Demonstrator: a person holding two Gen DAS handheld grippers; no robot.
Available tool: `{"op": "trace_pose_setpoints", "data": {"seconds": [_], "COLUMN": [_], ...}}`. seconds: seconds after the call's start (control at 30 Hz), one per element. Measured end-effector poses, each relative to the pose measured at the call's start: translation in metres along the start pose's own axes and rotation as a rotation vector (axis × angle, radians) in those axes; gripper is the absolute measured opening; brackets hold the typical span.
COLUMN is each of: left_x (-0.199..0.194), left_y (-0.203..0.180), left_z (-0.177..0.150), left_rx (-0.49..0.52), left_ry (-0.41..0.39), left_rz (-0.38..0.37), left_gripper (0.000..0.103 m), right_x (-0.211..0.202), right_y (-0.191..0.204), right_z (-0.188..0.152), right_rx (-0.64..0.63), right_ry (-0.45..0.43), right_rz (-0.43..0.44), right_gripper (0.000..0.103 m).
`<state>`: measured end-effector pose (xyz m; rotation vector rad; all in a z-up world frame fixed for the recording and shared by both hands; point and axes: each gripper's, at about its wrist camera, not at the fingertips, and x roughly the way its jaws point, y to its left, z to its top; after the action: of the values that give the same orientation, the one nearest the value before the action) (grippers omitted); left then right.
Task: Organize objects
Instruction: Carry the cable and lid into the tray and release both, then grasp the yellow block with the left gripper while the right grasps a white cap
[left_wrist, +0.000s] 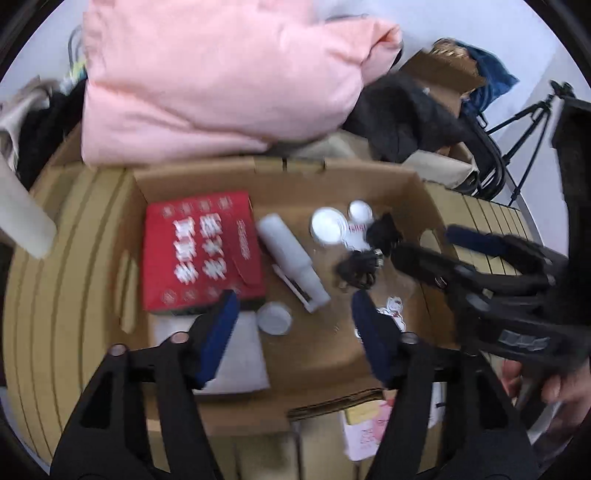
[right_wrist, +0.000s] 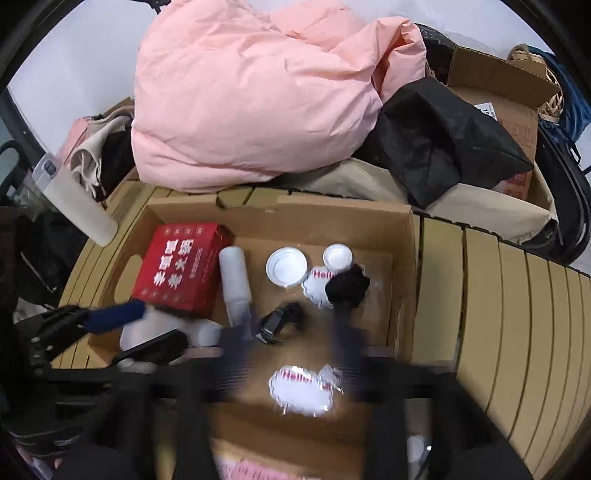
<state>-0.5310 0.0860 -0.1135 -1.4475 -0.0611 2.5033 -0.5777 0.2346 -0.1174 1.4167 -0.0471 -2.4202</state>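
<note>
Now a brown cardboard box (left_wrist: 388, 184) is seen lying open on a desk (right_wrist: 517, 295) made of tan slats. Inside the box, a red box (left_wrist: 203, 251) with white signs is set at the left. Just beside it on the right, a long white bottle (left_wrist: 291, 258) is laid on its side. Two round white lids (right_wrist: 286, 266) are placed near the back wall of the box, and a black cloth lump (right_wrist: 347, 286) is found next to them. A black cable (left_wrist: 360, 267) is curled near the middle. A smaller white lid (left_wrist: 274, 317) is seen in front of the red box. White stickers with red letters (right_wrist: 299, 387) are laid on the box floor at the near side.

The left gripper (left_wrist: 291, 332) is held over the near part of the box; its blue fingers (left_wrist: 221, 332) are spread apart and nothing is held between them. The right gripper (right_wrist: 295, 332) is blurred in its own view, but from the left view its fingers (left_wrist: 476, 236) are seen wide apart over the right edge of the box, with nothing in them.

Behind the box, a big pink blanket (right_wrist: 258, 92) is piled up, with a black cloth (right_wrist: 436, 144) beside it.
</note>
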Motion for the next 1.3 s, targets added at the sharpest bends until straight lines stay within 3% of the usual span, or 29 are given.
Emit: {"op": "trace_pose_setpoints", "data": {"seconds": [0.03,0.2,0.33,0.4,0.47,0.53,0.6,0.67,0.73,0.83,0.9,0.97,1.03,1.07,1.1,1.13,1.23,1.3], "left_x": [-0.007,-0.073,-0.143,-0.18,-0.215,-0.242,-0.267,-0.283,-0.298,-0.318,-0.334,-0.345,-0.347,-0.344,-0.336,-0.326,-0.293,-0.251], "left_y": [0.001,0.008,0.015,0.022,0.031,0.04,0.046,0.049,0.052,0.052,0.053,0.056,0.059,0.059,0.058,0.055,0.038,0.019], "left_z": [0.0,-0.017,-0.059,-0.091,-0.124,-0.148,-0.168,-0.182,-0.191,-0.196,-0.195,-0.197,-0.202,-0.206,-0.211,-0.216,-0.223,-0.223], "left_rx": [0.017,0.065,0.09,0.089,0.078,0.069,0.072,0.06,0.037,0.032,0.024,-0.006,-0.038,-0.048,-0.053,-0.052,-0.059,-0.07], "left_ry": [-0.022,-0.125,-0.204,-0.248,-0.283,-0.301,-0.328,-0.342,-0.344,-0.348,-0.37,-0.397,-0.402,-0.393,-0.378,-0.357,-0.355,-0.335], "left_rz": [0.009,0.083,0.148,0.205,0.219,0.245,0.29,0.326,0.324,0.287,0.323,0.339,0.316,0.295,0.266,0.241,0.169,0.115], "left_gripper": [0.075,0.084,0.095,0.1,0.101,0.102,0.103,0.103,0.103,0.103,0.103,0.103,0.103,0.103,0.103,0.103,0.103,0.102], "right_x": [-0.004,-0.047,-0.132,-0.177,-0.221,-0.25,-0.262,-0.283,-0.301,-0.321,-0.347,-0.387,-0.403,-0.393,-0.376,-0.345,-0.317,-0.306], "right_y": [-0.005,-0.016,-0.017,-0.021,-0.032,-0.044,-0.046,-0.047,-0.046,-0.037,-0.029,-0.019,-0.02,-0.025,-0.03,-0.04,-0.044,-0.044], "right_z": [-0.003,-0.017,-0.062,-0.093,-0.128,-0.161,-0.177,-0.197,-0.213,-0.223,-0.221,-0.219,-0.235,-0.243,-0.248,-0.257,-0.28,-0.284], "right_rx": [0.013,0.018,0.003,0.03,0.104,0.175,0.175,0.165,0.163,0.146,0.119,0.054,-0.043,-0.056,-0.033,0.019,0.032,0.024], "right_ry": [-0.023,-0.078,-0.183,-0.259,-0.337,-0.33,-0.232,-0.225,-0.231,-0.215,-0.23,-0.29,-0.406,-0.389,-0.306,-0.168,-0.196,-0.241], "right_rz": [0.023,0.041,0.07,0.139,0.283,0.361,0.377,0.333,0.213,0.182,0.16,0.094,0.07,0.055,0.014,-0.044,-0.123,-0.164], "right_gripper": [0.103,0.103,0.103,0.103,0.103,0.103,0.103,0.103,0.103,0.103,0.103,0.103,0.103,0.103,0.103,0.103,0.09,0.09]}}
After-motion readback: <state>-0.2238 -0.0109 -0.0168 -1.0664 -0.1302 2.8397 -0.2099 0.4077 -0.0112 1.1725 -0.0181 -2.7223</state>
